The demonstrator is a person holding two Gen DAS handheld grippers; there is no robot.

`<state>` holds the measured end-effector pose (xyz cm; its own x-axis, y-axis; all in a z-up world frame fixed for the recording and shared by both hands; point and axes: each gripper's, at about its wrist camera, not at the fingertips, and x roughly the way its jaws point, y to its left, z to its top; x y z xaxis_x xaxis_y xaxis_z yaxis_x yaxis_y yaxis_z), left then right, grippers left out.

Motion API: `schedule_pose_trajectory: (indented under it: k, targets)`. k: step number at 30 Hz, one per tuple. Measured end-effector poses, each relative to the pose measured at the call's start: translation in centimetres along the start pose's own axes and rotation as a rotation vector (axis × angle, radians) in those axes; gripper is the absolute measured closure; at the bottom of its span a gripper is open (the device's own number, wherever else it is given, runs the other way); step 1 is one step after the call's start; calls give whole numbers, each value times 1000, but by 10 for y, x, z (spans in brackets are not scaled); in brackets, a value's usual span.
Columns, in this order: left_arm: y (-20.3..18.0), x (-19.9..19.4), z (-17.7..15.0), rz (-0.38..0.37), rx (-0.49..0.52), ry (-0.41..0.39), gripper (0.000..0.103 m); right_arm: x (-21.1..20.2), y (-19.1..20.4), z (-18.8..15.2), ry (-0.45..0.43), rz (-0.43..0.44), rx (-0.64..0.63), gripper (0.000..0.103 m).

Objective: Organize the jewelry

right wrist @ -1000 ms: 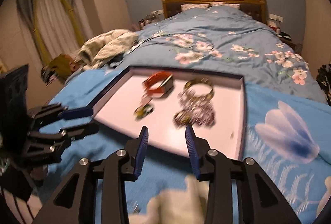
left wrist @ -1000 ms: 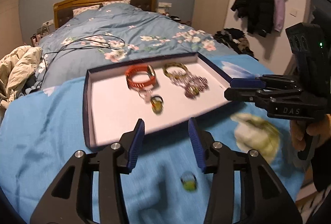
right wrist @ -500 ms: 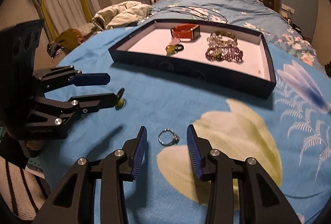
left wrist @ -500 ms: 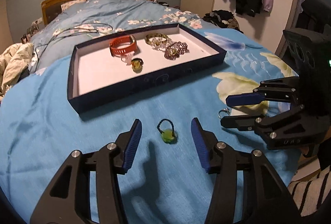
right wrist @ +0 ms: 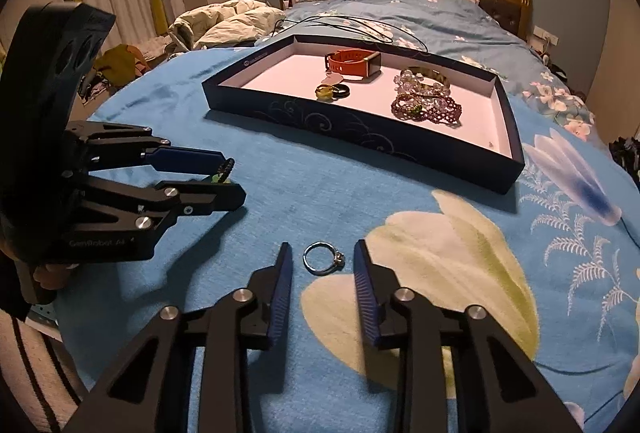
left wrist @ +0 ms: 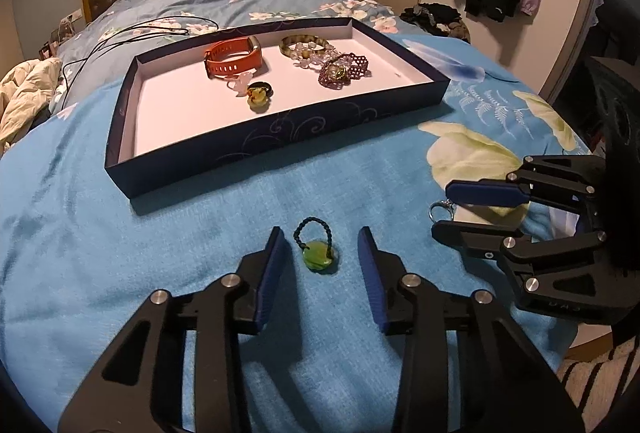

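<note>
Closing in, unclamped: left gripper [left wrist: 322, 253] around the green pendant ring [left wrist: 318, 253], right gripper [right wrist: 322, 265] around the silver ring [right wrist: 323, 258].

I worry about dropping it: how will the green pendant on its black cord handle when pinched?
The green pendant looks glossy, so it may slip between the jaws. Its braided cord loop seems limp and would likely dangle. Lying flat on the soft blanket, it probably won't roll.

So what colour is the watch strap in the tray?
Orange-red watch strap, clearest in the left wrist view.
</note>
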<state>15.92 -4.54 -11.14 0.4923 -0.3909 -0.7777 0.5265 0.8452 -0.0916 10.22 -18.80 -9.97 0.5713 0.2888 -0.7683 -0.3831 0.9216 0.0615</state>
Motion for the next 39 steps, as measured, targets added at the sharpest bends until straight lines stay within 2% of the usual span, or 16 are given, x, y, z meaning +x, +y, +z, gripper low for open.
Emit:
schedule_pose_trajectory:
  k: [2,13,24,39]
  targets:
    - [-1,0,0,5,1,0,70,0,1,0,0,4,-7,83]
    - [-2,0,-1,2,-13,-3,85,-2,-4,0,-7,25,29,84]
    - [2,-5,-2,3,-31,-13,86,-8,-15,3,-25,48,80,84]
    - [2,-28,6,-7,-50,-91,86,-22,-24,12,-93,50,119,84]
